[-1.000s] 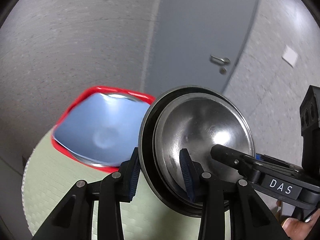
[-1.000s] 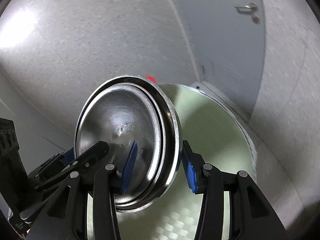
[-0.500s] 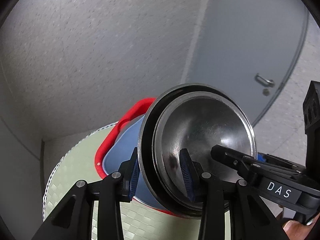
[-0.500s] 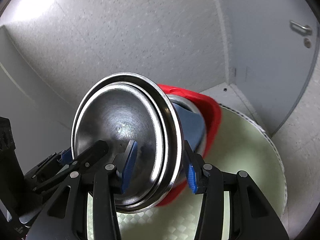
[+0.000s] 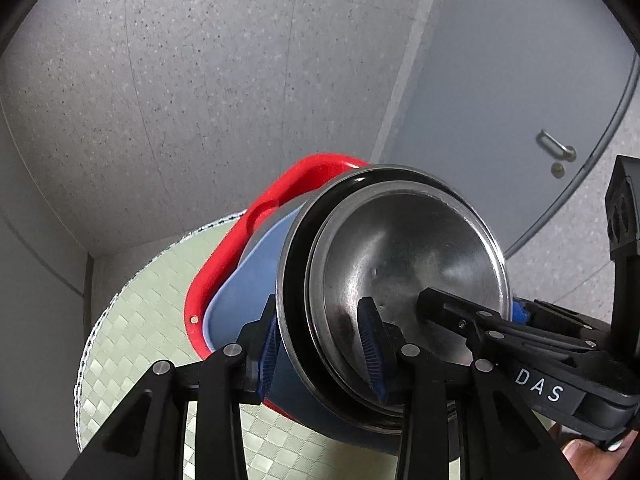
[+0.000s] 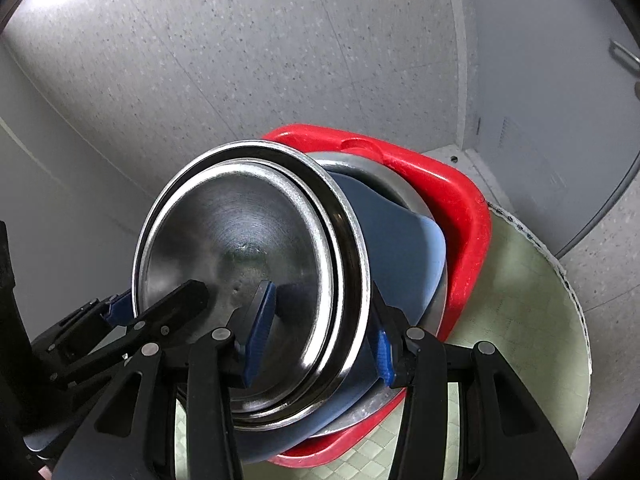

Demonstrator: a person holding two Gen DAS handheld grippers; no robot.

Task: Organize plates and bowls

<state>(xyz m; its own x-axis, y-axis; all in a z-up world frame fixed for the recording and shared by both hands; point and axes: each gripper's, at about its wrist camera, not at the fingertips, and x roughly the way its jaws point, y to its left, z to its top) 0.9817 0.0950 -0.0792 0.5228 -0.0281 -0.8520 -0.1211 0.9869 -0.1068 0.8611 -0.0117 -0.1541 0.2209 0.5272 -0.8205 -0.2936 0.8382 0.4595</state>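
- My left hand-held gripper is closed on the rim of two nested steel bowls: one blue pad sits outside the outer bowl's wall, the other inside the inner bowl.
- My right hand-held gripper pinches the same nested steel bowls at another part of the rim, with one blue pad inside the inner bowl and the other against the outer wall.
- Both bowls are held tilted, their open mouths turned towards the cameras.
- From the left wrist I see the right hand-held gripper coming in from the right, marked "DAS".
- Just behind the bowls is a red basin, holding a blue plate with a steel rim showing beside it.
- Whether the held bowls touch the blue plate I cannot tell.
- The red basin rests on a round pale-green woven mat covering the tabletop.
- Beyond is a speckled grey floor and a grey door with a metal handle.
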